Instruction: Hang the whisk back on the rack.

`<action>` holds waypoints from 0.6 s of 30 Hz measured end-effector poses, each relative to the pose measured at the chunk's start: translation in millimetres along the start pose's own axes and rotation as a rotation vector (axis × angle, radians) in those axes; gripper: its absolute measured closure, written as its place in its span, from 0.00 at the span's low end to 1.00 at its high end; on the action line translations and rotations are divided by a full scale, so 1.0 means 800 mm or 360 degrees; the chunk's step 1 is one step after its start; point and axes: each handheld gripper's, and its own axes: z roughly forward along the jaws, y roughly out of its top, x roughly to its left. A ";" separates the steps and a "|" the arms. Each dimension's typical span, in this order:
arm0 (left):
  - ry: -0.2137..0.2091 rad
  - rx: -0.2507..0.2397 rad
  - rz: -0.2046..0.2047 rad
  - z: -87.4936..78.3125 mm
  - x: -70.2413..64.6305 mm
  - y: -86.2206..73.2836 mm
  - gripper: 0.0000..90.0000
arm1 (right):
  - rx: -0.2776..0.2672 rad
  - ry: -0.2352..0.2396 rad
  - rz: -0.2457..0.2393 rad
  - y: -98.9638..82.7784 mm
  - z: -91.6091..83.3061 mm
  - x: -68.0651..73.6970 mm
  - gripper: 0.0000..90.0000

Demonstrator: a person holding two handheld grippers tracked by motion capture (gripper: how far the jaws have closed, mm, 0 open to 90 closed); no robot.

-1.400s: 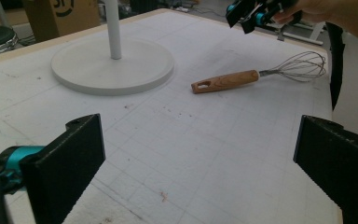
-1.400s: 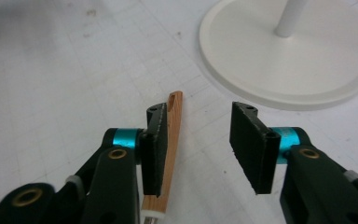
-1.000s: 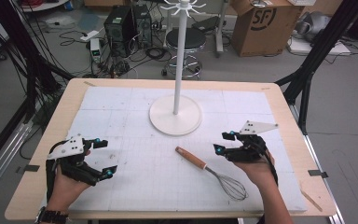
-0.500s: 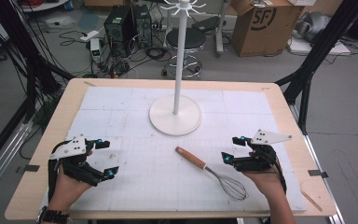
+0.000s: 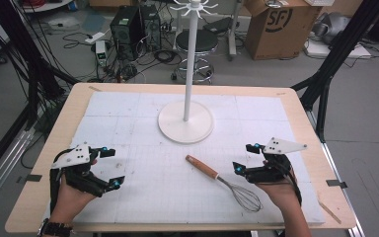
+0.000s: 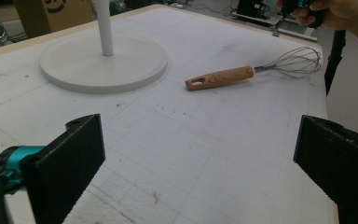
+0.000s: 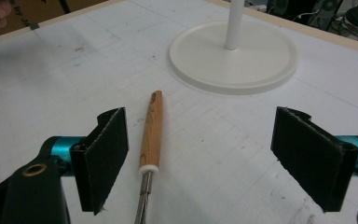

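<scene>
Whisk (image 5: pixel 224 182) lying flat on the white mat in front of the stand's base (image 5: pixel 185 123), wooden handle toward it, right gripper (image 5: pixel 244 159) just beside it, jaws just been opening, wide, gripping nothing, left gripper (image 5: pixel 111 168) well apart, gaping too, empty.

Bright, even overhead light, faint shadows (near black jaws slightly soft-focused), no glare.

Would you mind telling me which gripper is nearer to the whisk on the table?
Right. The right gripper, jaws open, sits just beside the whisk, whose wooden handle lies between its jaws without contact. The left gripper, also open, is far off across the white mat.
</scene>
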 end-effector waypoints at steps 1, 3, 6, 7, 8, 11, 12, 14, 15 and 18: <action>0.0004 -0.0005 0.0002 0.000 0.000 0.000 0.03 | -0.0001 0.0000 -0.0006 0.000 0.001 0.000 0.20; 0.0004 -0.0009 -0.0002 -0.001 0.001 0.000 0.03 | 0.0027 0.0011 -0.0008 0.000 0.003 0.002 0.20; 0.0006 -0.0012 -0.0002 -0.002 0.002 0.000 0.03 | 0.0060 -0.0011 -0.0018 0.000 0.005 0.003 0.20; 0.0006 -0.0014 -0.0004 -0.002 0.002 0.000 0.03 | 0.0059 -0.0011 -0.0015 0.000 0.005 0.002 0.20; 0.0006 -0.0014 -0.0005 -0.002 0.001 0.000 0.03 | 0.0059 -0.0014 0.0000 0.000 0.006 0.002 0.20; 0.0009 0.0000 -0.0001 0.000 0.003 0.000 0.03 | 0.0109 -0.0012 -0.0009 0.004 0.014 0.004 0.20; 0.0014 0.0002 -0.0003 0.000 0.003 0.000 0.03 | 0.0124 -0.0009 -0.0019 0.005 0.016 0.005 0.20; 0.0015 -0.0010 -0.0005 0.000 0.002 0.002 0.03 | 0.0159 -0.0001 -0.0034 0.010 0.022 0.007 0.20; 0.0018 -0.0004 0.0002 0.000 0.001 0.003 0.03 | 0.0175 0.0010 -0.0044 0.012 0.026 0.008 0.20; 0.0013 -0.0001 0.0014 0.001 -0.001 0.005 0.03 | 0.0257 0.0027 -0.0079 0.017 0.037 0.013 0.20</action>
